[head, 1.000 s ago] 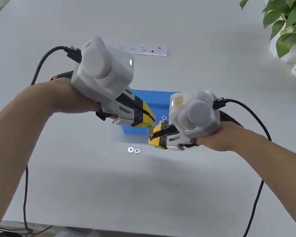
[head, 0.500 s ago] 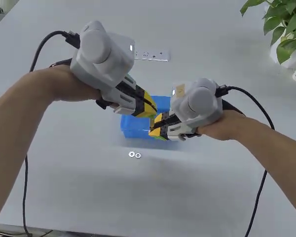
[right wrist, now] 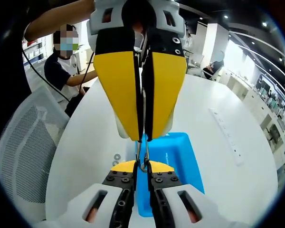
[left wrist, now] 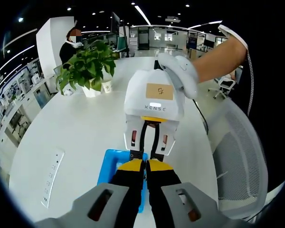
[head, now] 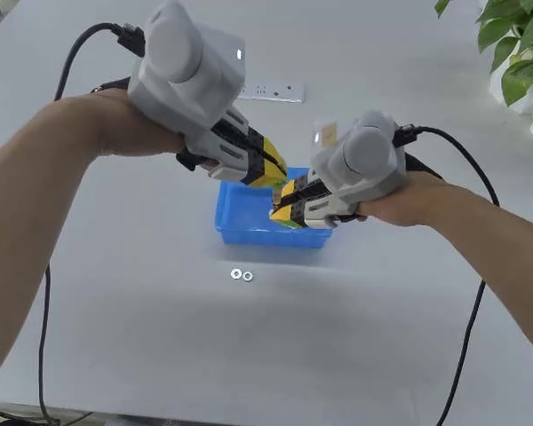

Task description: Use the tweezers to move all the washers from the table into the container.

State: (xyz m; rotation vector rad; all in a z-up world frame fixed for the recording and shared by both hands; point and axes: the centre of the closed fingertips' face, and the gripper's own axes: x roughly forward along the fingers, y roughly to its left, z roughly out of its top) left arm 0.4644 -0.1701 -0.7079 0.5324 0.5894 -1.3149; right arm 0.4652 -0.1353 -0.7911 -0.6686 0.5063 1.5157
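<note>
Gleaming thin and silver, the tweezers sit clenched between left hand-held gripper and right hand-held gripper.

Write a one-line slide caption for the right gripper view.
Right gripper and left gripper face each other above the blue container, both shut on the tweezers; two washers lie on the table.

blue container, silver washers, white table
</note>
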